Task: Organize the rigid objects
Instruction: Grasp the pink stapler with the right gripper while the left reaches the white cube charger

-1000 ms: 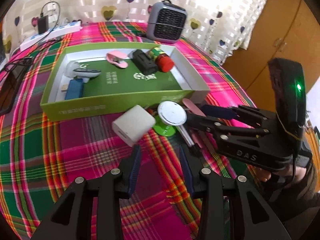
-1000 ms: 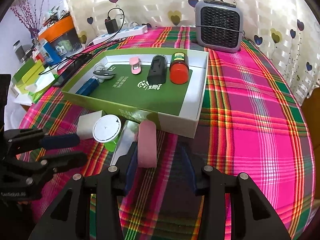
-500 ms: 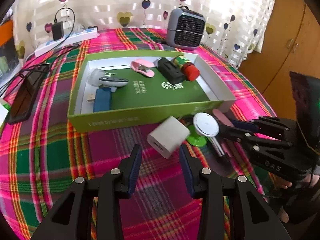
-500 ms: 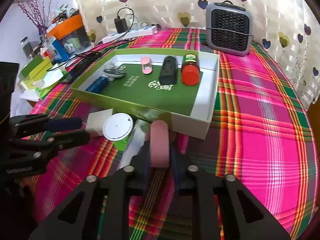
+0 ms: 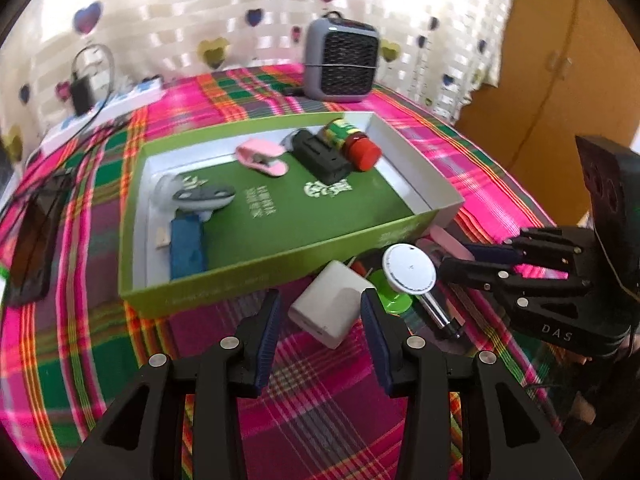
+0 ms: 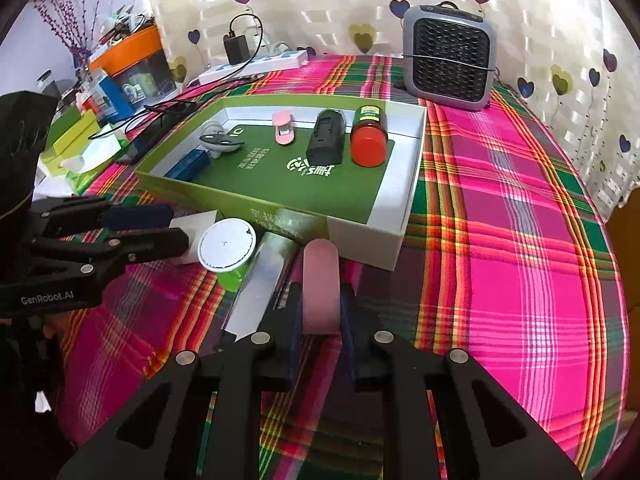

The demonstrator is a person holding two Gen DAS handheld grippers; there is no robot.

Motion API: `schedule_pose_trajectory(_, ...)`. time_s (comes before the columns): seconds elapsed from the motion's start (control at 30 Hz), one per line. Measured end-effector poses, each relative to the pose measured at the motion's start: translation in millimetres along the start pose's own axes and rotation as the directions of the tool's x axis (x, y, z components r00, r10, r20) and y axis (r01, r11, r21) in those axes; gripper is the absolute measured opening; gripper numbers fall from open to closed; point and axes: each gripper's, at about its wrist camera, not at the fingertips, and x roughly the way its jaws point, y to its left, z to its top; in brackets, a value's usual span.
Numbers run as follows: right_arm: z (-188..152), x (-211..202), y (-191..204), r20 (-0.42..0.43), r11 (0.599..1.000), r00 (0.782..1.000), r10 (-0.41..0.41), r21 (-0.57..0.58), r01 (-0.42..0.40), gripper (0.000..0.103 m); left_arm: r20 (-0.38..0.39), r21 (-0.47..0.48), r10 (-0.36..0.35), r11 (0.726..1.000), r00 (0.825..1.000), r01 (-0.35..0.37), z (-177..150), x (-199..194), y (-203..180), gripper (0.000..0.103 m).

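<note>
Right tongs clamped on pink bar, lower centre, just before green tray. Left tongs wide, jaws just been opening, white charger block between them untouched, on plaid surface.

Right wrist view: the right gripper has its jaws clamped on a pink oblong block lying on the plaid tablecloth, just in front of the green tray. Left of the block lie a silver bar, a white round disc and a white cube, the left gripper beside the cube. Inside the tray rest a red-capped bottle, a black case, a pink clip and a blue stick; behind the tray stands a grey fan heater.
</note>
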Motion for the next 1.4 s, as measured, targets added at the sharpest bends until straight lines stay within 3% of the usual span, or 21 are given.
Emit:
schedule_pose_trajectory(0.27,-0.9,-0.6,-0.1,0.001,1.0,1.0,0.0,0.003,0.0,0.018,-0.022,0.078,0.01,0.997,1.0,-0.008,0.5,7.3,-9.4,0.043)
schedule_pose_trajectory(0.6,-1.9,-0.9,-0.4,0.0,1.0,1.0,0.0,-0.001,0.0,0.018,-0.038,0.069,-0.02,0.997,0.999,0.023,-1.1,10.3,-14.4,0.043)
schedule_pose_trajectory(0.9,-3.5,-3.9,-5.5,0.003,0.999,0.999,-0.046,0.002,0.046,0.018,-0.058,0.101,0.007,0.995,0.998,-0.001,2.1,18.9,-19.0,0.043)
schedule_pose_trajectory(1.2,-4.3,-5.1,-8.8,0.007,0.999,0.999,-0.043,0.008,0.043,0.018,-0.06,0.14,0.015,0.99,0.998,-0.007,5.5,24.1,-25.0,0.043)
schedule_pose_trajectory(1.4,-4.9,-5.0,-9.7,0.013,0.999,0.999,-0.035,0.011,0.035,0.018,-0.059,0.114,0.011,0.993,0.998,-0.004,6.1,24.3,-24.5,0.043)
